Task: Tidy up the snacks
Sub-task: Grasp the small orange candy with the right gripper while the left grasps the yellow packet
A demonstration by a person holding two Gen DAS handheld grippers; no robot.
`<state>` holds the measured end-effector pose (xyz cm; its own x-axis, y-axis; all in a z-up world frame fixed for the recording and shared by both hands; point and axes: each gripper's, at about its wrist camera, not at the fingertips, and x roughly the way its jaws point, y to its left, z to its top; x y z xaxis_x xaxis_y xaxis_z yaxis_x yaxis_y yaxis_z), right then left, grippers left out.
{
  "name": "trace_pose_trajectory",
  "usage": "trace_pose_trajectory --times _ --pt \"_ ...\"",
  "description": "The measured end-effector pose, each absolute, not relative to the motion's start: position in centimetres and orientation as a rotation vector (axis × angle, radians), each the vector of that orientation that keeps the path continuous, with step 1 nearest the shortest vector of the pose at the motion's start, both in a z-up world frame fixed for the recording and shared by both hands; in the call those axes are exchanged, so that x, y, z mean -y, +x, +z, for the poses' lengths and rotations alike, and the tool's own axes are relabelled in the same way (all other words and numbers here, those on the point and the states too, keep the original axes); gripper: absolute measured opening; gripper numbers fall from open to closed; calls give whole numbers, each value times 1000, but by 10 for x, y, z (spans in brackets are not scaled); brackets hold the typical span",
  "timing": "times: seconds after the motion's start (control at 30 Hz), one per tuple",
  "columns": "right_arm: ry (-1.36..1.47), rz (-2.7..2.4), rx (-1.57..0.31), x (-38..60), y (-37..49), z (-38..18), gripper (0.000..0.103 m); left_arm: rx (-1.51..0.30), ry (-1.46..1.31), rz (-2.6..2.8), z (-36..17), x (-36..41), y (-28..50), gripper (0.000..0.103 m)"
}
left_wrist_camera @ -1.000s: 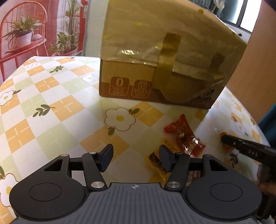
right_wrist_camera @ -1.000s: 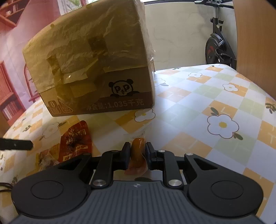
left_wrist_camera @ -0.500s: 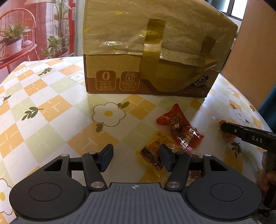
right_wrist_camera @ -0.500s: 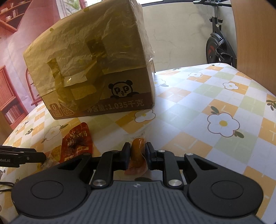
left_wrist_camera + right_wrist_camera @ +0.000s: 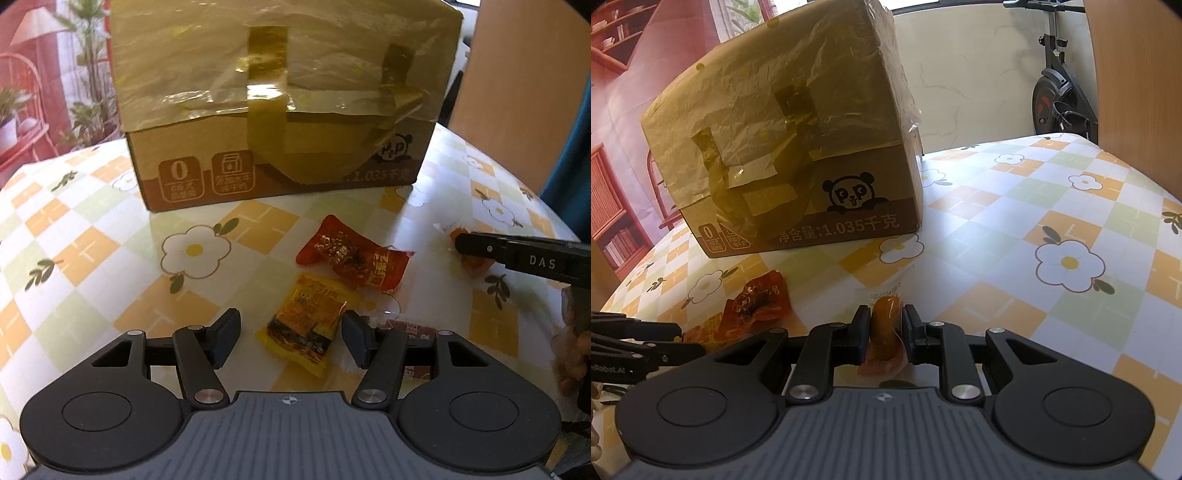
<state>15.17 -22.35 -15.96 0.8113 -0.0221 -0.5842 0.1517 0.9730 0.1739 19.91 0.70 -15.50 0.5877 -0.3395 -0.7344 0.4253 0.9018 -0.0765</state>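
Between left gripper (image 5: 290,338) fingers now: yellow packet (image 5: 303,328)

An exercise bike (image 5: 1060,85) stands behind the flowered desk (image 5: 1071,229); potted plants (image 5: 88,88) sit by a red chair (image 5: 22,96).

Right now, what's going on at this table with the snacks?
A person is sorting wrapped snacks with handheld tongs on the flower-patterned tablecloth. The right tongs are shut on a small orange snack in a clear wrapper, low over the table. The left tongs are open, with a yellow snack packet lying between the fingers, not yet gripped. A red snack packet lies just beyond it, in front of the taped cardboard box.
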Motion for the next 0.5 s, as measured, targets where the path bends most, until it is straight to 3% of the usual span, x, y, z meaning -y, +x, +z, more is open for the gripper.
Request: trace_pose_trajectory --times 0.3,0.43,0.5 --pt "218 -93 -618 224 152 -160 21 -801 175 -454 -158 3 202 62" --pt "217 -93 -618 224 152 -160 21 -785 154 -421 -157 -2 199 38" --pt "217 -93 -619 224 152 -160 21 -790 116 -412 -157 -7 199 35"
